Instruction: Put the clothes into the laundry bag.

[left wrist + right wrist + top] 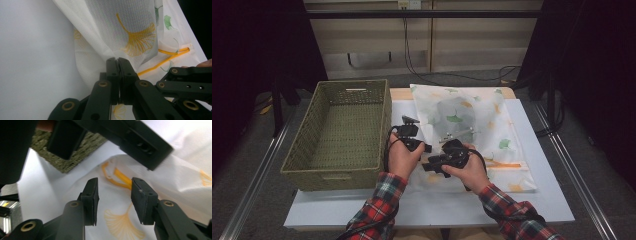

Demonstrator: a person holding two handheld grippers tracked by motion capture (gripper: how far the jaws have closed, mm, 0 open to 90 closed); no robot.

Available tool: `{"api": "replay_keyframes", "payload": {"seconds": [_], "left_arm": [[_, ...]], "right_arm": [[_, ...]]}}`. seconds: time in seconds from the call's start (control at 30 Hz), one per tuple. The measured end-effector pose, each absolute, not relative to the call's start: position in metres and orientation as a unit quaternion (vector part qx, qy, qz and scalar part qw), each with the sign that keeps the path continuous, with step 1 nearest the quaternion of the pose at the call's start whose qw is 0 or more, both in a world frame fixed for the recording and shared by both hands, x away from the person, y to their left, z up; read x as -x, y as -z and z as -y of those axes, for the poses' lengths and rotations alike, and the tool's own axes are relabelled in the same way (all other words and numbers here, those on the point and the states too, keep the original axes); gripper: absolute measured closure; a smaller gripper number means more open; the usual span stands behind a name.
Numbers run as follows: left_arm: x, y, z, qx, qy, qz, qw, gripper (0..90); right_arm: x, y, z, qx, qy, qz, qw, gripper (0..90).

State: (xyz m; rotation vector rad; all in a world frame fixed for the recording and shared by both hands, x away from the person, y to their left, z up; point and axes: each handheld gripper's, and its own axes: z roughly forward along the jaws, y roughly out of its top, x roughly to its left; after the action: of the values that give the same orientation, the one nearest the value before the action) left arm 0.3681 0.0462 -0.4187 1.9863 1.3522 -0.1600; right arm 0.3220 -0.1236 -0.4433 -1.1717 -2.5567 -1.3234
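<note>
Two tools at the near edge of a mesh bag on the tabletop

The left tool (117, 62) has its jaws pressed together, pinching a fold of the bag (130, 27) and lifting it off the white tabletop (32, 50). The right tool (113, 200) hangs over the bag beside its yellow zip (120, 178), jaws spread with nothing gripped. A wicker basket (314, 130) stands just left of the bag.

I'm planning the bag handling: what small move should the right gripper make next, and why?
Probably close the right gripper on the white mesh bag with yellow leaf print: its jaws stand apart over the fabric, while the left gripper already pinches an edge.
</note>
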Motion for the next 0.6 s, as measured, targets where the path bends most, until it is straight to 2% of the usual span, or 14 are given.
{"api": "replay_keyframes", "payload": {"seconds": [0.2,0.6], "left_arm": [[-0.367,0.4178,-0.0441,-0.766,0.066,-0.525,0.365,88.0],[-0.3675,0.4191,-0.0448,-0.766,0.068,-0.525,0.364,88.2]], "right_arm": [[-0.3221,0.4415,0.1192,0.375,0.43,0.821,0.013,59.7],[-0.3251,0.4409,0.1208,0.388,0.437,0.811,0.022,78.9]]}}
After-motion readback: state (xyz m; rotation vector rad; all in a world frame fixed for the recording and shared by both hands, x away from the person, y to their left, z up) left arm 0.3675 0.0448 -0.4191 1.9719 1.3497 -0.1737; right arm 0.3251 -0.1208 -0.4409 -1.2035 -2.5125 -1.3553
